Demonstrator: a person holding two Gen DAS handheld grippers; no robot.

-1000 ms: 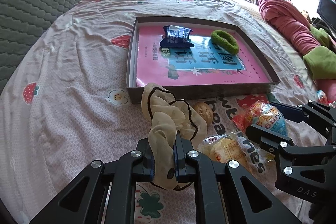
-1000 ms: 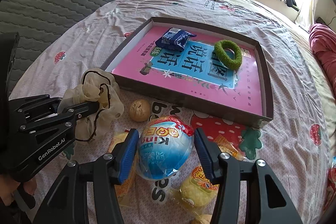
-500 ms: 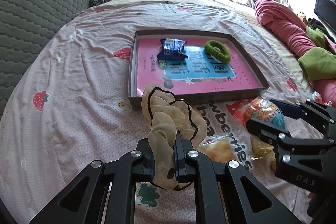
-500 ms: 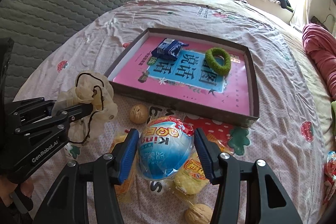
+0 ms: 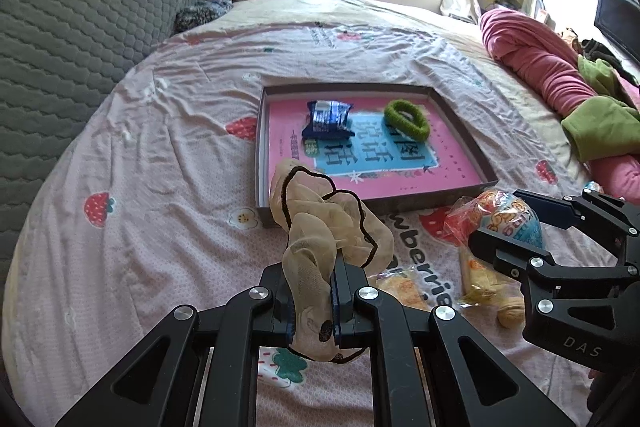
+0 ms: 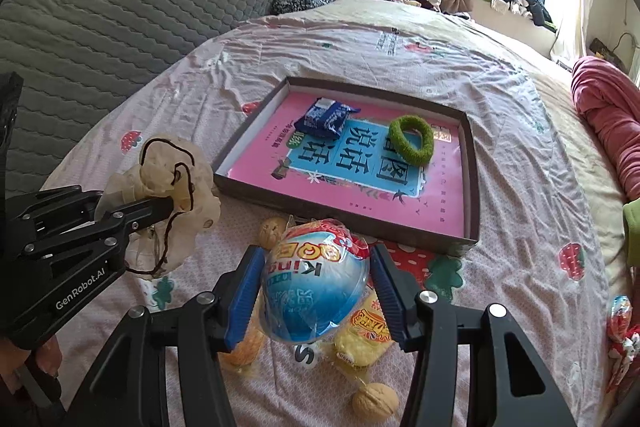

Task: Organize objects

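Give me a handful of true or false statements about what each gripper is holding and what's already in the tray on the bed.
1. The left gripper is clamped on a beige scrunchie. True.
2. The right gripper holds a walnut. False: it holds a blue egg-shaped snack pack; two walnuts lie on the bedsheet.
3. A green hair tie lies in the tray. True.
4. The tray holds nothing else. False: a dark blue snack packet lies there too.
5. The scrunchie is already in the tray. False: it is held above the bedsheet, in front of it.
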